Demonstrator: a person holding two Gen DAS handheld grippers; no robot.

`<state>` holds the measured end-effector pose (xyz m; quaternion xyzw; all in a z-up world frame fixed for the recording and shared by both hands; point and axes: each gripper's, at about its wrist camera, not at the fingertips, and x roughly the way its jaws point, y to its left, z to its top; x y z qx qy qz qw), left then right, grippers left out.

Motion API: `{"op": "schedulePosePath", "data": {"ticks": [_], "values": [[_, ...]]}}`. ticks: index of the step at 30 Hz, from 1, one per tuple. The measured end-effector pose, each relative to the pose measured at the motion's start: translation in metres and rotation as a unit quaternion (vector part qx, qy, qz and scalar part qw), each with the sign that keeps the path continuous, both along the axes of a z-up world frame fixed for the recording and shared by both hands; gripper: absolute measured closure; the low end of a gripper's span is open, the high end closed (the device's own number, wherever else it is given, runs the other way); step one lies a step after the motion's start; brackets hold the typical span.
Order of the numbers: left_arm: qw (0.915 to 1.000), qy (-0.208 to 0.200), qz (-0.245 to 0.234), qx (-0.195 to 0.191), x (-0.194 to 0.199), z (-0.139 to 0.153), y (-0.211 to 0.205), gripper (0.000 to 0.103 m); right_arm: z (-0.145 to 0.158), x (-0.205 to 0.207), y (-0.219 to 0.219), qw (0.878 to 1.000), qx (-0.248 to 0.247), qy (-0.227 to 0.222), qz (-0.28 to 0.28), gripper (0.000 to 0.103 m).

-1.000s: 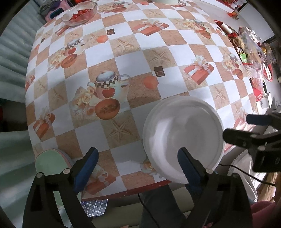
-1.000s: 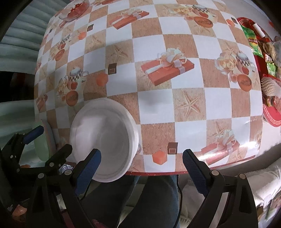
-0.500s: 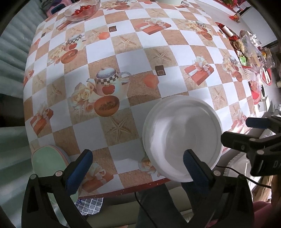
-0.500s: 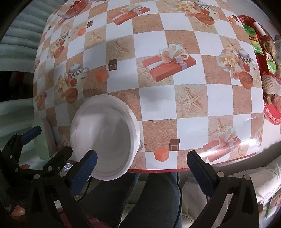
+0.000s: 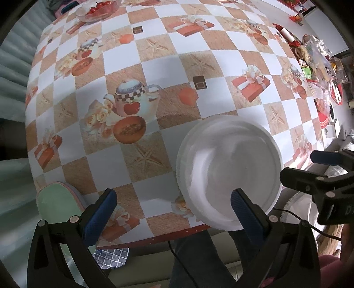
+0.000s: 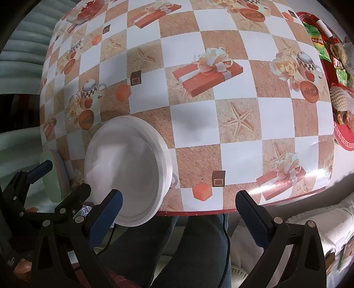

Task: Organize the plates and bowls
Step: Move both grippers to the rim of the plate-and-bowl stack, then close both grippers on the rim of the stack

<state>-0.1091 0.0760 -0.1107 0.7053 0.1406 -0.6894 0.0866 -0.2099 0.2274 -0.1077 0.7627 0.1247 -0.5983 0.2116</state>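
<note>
Both wide open, left claw (image 5: 171, 207) and right claw (image 6: 179, 206), gripping nothing. White plates (image 5: 230, 170) stacked at near table (image 5: 154, 137) edge. Green plate (image 5: 56, 199) off left.

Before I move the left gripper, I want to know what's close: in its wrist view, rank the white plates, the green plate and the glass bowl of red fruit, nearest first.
From the left gripper:
1. White plates, right, at the table's near edge; the right fingertip overlaps them.
2. Green plate, left, over the near edge.
3. Glass bowl of red fruit, far left corner.
</note>
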Motion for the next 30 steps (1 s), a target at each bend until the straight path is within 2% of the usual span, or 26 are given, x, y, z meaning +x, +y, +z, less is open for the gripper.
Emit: {"op": "schedulePosePath", "data": {"ticks": [5,14,24,28,30], "values": [[0.9999,-0.011,0.002,0.009,-0.003,-0.008,0.002,0.0,-0.008,-0.001,0.003,1.0,0.009,-0.007,-0.003,0.0],[0.9995,-0.032,-0.005,-0.001,-0.012,-0.034,0.004,0.0,-0.031,-0.003,-0.002,1.0,0.027,-0.008,-0.006,0.0],[0.9989,-0.047,-0.001,-0.005,-0.014,-0.063,0.004,0.0,-0.065,0.003,-0.017,0.999,0.023,-0.024,0.001,0.0],[0.9988,-0.046,-0.005,-0.018,-0.017,-0.068,0.003,0.0,-0.076,0.005,-0.021,0.999,0.019,-0.031,-0.003,0.0],[0.9989,-0.044,-0.008,-0.013,-0.018,-0.07,0.004,0.001,-0.08,0.005,-0.023,0.999,0.016,-0.034,-0.008,0.0]]}}
